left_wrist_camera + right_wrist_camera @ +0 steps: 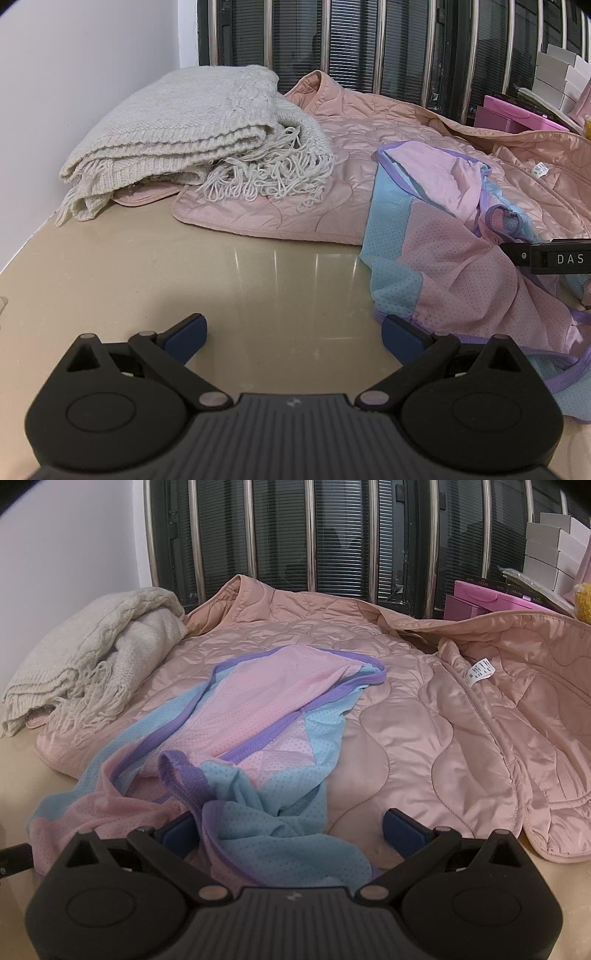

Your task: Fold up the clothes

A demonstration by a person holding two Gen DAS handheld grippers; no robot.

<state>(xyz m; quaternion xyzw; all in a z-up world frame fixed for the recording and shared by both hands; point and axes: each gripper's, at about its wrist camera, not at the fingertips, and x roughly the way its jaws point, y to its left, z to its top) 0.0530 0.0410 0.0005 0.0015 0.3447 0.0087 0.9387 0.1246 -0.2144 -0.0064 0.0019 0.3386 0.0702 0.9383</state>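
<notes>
I see soft, even indoor light, streaky glare on the glossy tabletop (258, 266), and fisheye-bent, dark corners.

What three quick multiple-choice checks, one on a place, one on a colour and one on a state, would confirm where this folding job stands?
1. Where does the mesh garment lie?
A. Partly on the quilted jacket
B. Under the knitted blanket
C. In the pink box

2. What colour is the mesh garment's trim?
A. Yellow
B. Purple
C. Black

3. How does the right hand-held gripper stand?
A. Shut on the jacket
B. Shut on the blanket
C. Open, with mesh cloth between its fingers

Answers:
1 A: its upper part rests on the jacket, its lower part hangs toward the tabletop.
2 B: purple binding runs along its edges.
3 C: the blue pads stand wide apart and do not press the cloth.
</notes>
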